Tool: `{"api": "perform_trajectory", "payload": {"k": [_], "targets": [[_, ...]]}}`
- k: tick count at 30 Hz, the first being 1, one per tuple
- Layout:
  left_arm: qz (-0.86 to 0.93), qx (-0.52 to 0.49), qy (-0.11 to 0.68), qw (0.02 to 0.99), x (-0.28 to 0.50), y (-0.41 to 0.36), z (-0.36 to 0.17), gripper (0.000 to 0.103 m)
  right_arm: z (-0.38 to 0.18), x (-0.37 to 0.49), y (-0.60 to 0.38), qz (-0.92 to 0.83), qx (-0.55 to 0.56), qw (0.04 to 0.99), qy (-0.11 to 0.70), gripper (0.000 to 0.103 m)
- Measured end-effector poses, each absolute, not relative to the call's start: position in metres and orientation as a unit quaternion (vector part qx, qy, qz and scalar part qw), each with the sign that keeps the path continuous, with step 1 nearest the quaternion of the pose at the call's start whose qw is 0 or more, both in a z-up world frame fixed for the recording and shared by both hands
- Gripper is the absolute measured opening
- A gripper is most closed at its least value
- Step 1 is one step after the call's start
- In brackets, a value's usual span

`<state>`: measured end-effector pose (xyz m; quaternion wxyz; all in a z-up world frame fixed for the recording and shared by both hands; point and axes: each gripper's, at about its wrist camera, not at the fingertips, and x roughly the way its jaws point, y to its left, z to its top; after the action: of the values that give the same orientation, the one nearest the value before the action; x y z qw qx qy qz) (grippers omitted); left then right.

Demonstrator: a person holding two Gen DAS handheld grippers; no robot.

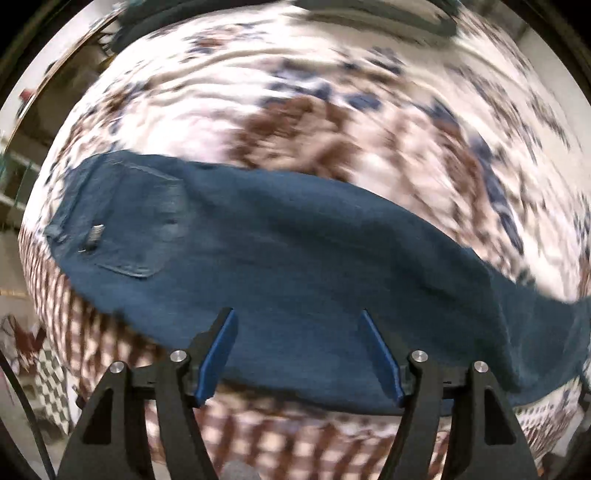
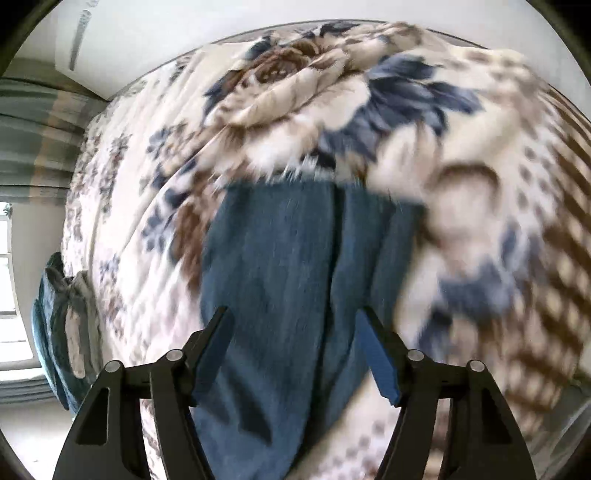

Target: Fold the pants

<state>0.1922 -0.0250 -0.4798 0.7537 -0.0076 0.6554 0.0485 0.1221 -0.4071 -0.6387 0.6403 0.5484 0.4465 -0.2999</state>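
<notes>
Blue denim pants (image 1: 295, 258) lie flat on a flowered bedspread (image 1: 207, 103), stretched from left to right in the left wrist view, with a back pocket (image 1: 136, 221) at the left end. My left gripper (image 1: 297, 317) is open and empty, just above the pants' near edge. In the right wrist view the pants (image 2: 288, 266) run away from me, and the far end is covered by a bunched fold of the bedspread (image 2: 332, 110). My right gripper (image 2: 295, 314) is open and empty above the pants. Both views are motion-blurred.
The bed fills most of both views. A teal and grey cloth (image 2: 62, 317) hangs at the bed's left side near a window (image 2: 7, 277). A dark headboard edge (image 1: 388, 14) shows at the top of the left wrist view. A checkered item (image 1: 51, 384) sits at lower left.
</notes>
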Motion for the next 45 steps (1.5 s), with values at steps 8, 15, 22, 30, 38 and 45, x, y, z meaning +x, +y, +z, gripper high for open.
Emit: {"api": "perform_trajectory", "payload": {"k": [8, 15, 22, 30, 38, 45], "targets": [[0.044, 0.03, 0.654, 0.754, 0.183, -0.092, -0.479, 0.066, -0.653, 0.148, -0.434, -0.299, 0.464, 0.671, 0.495, 0.006], [0.045, 0.058, 0.658, 0.749, 0.16, -0.116, -0.478, 0.066, -0.619, 0.1, -0.432, -0.286, 0.459, 0.685, 0.489, 0.006], [0.065, 0.043, 0.652, 0.754, 0.154, -0.104, -0.479, 0.066, -0.655, 0.095, -0.451, -0.244, 0.547, 0.639, 0.483, 0.026], [0.098, -0.017, 0.647, 0.756, 0.158, -0.047, -0.475, 0.067, -0.66, 0.128, -0.435, -0.278, 0.425, 0.664, 0.548, 0.015], [0.126, -0.088, 0.637, 0.756, 0.168, 0.056, -0.463, 0.067, -0.64, 0.14, -0.415, -0.315, 0.432, 0.627, 0.567, 0.053], [0.139, -0.096, 0.618, 0.768, 0.219, 0.187, -0.434, 0.067, -0.594, 0.143, -0.247, -0.227, 0.478, 0.638, 0.559, 0.079]]}}
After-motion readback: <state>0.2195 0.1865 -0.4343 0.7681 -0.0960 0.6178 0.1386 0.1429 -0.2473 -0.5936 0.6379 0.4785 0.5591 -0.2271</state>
